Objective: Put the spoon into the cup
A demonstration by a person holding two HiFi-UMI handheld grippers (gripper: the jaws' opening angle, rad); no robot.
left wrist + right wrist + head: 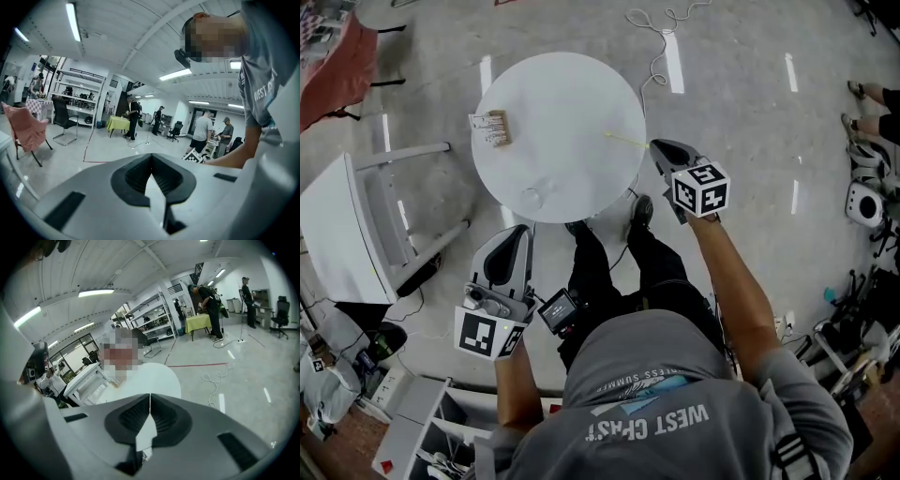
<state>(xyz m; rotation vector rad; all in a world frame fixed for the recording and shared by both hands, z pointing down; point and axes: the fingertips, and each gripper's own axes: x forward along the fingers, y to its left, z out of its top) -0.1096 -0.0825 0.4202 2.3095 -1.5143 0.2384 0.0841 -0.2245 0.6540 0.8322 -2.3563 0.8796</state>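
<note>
Head view: my left gripper (521, 234) and right gripper (657, 147) sit at the near rim of the round worktop (572, 94). A thin pale stick, which I take for the spoon (625, 139), lies just ahead of my right jaws. The clear cup (534, 198) stands just ahead of my left jaws.

Left gripper view: jaws pressed together at the tips, holding nothing.

Right gripper view: jaws likewise closed and empty.

The spoon looks light, stiff and slim, lying flat. I would pinch its near end squarely, as it could slip.

bright ceiling strip lights | glare streaks on floor (675, 61) | fisheye edges, dark corners
</note>
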